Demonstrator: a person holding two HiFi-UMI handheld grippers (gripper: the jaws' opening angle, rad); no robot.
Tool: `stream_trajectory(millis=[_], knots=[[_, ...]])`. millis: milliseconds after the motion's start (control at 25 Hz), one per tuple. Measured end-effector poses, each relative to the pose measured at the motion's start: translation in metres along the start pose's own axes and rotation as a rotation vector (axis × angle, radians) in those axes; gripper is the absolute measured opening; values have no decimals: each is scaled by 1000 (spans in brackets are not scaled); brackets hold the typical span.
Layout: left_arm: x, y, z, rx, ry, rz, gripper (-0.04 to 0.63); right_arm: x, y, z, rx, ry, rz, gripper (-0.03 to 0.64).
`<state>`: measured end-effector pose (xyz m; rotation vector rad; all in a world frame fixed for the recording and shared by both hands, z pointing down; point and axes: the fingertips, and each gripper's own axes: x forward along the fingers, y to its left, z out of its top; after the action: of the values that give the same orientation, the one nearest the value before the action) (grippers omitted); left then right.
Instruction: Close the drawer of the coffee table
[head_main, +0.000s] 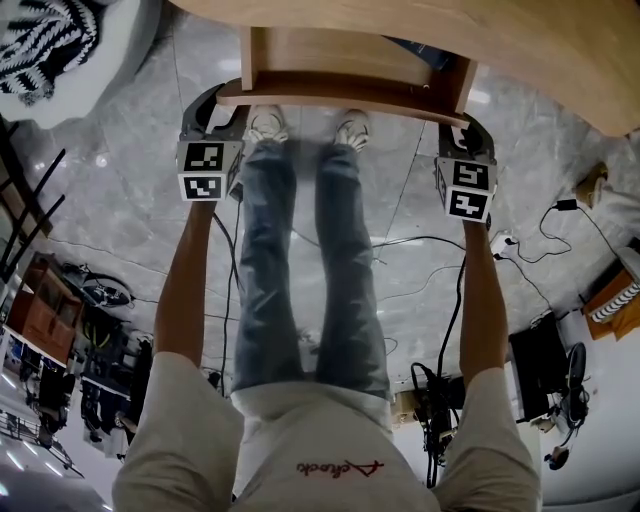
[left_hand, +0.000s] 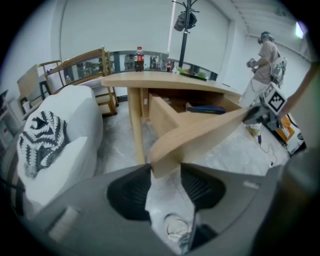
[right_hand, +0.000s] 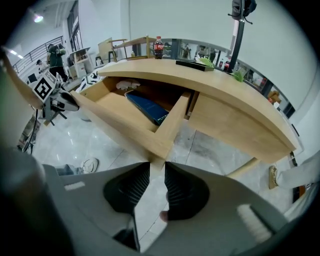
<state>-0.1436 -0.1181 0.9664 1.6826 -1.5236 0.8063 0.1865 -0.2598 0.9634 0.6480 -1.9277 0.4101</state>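
The wooden coffee table (head_main: 500, 40) has its drawer (head_main: 340, 92) pulled out toward me, above my shoes. A blue book (right_hand: 147, 107) lies inside the drawer. My left gripper (head_main: 215, 108) is at the left end of the drawer front. In the left gripper view that wooden corner (left_hand: 167, 160) fills the gap between the jaws of the left gripper (left_hand: 166, 169), touching both pads. My right gripper (head_main: 468, 128) is at the right end. In the right gripper view the drawer's corner (right_hand: 159, 150) sits pinched between the tips of the right gripper (right_hand: 157, 167). Both grippers point steeply down.
A cola bottle (right_hand: 158, 47) and small items stand on the tabletop. A white seat with a black-and-white patterned cushion (left_hand: 42, 140) stands left of the table. Cables (head_main: 520, 250) trail over the marble floor. Another person (left_hand: 265, 60) stands far behind the table.
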Motion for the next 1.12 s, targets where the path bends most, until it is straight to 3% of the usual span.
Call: stream_trajectory(millis=[280, 1120], knots=[[0, 1, 5, -11, 16, -8, 184, 1, -5, 6, 40, 5, -20, 100], [48, 48, 88, -43, -38, 37, 184, 39, -58, 90, 115, -113, -109, 100]])
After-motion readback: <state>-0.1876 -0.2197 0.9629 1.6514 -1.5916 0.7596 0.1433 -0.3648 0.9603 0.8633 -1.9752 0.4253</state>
